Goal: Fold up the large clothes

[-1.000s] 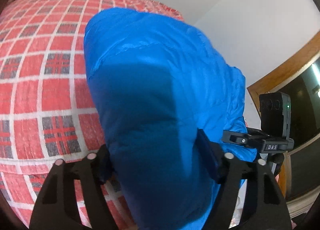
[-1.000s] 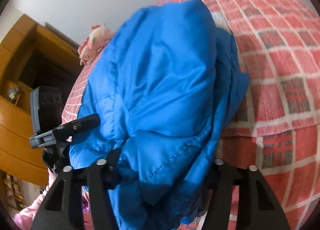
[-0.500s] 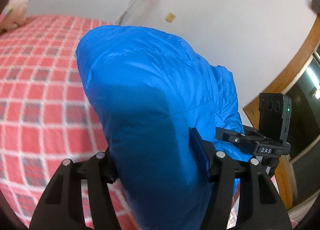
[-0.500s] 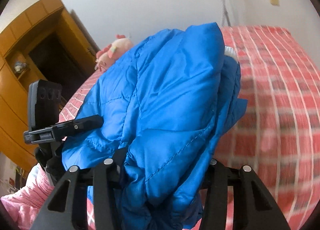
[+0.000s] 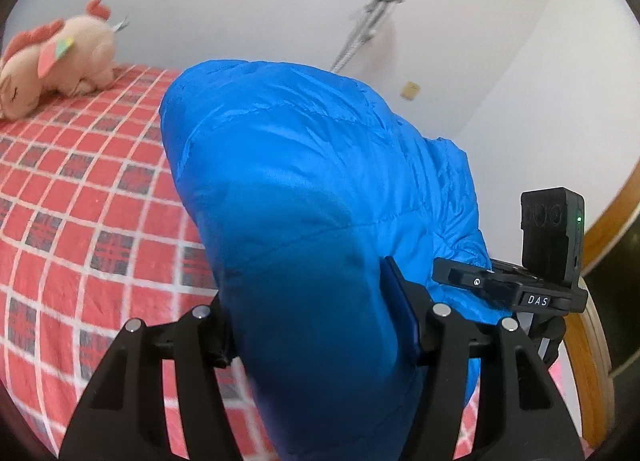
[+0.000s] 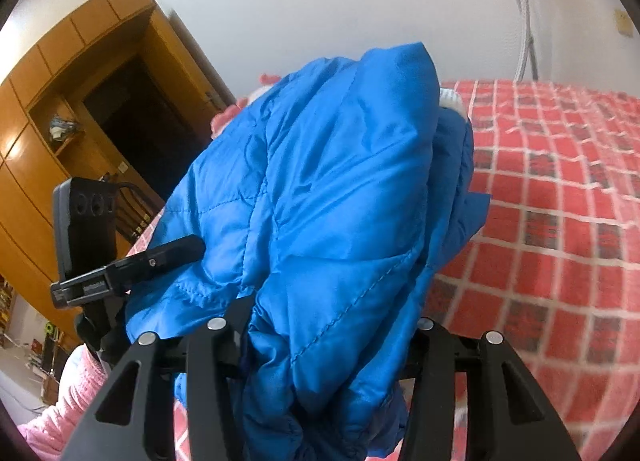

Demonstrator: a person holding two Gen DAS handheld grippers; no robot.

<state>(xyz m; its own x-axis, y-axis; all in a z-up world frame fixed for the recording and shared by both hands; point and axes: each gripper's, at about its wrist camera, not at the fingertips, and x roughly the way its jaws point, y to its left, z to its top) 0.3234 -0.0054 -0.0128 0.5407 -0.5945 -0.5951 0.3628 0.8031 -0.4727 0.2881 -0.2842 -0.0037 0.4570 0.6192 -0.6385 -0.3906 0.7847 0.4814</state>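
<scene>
Both views have swung up since a second ago: the soft toy (image 5: 56, 61) now shows at ten o'clock in the left view, the wardrobe (image 6: 68, 109) fills more of the right. Bundled and bulky, the blue padded jacket (image 5: 304, 197) hangs above the red checked bedspread (image 5: 80, 197), pinched at each end. The left gripper (image 5: 316, 325) clamps a thick wad of it; the right gripper (image 6: 324, 325) does the same with a stitched fold. By the look of it, this is the carrying step, the jacket lifted between folds. Next would be lowering it flat onto the bed and letting go evenly so the layers stay stacked. Only "DAS" reads clearly, on the black mount (image 5: 532, 299) at three o'clock; other lettering is too small.
</scene>
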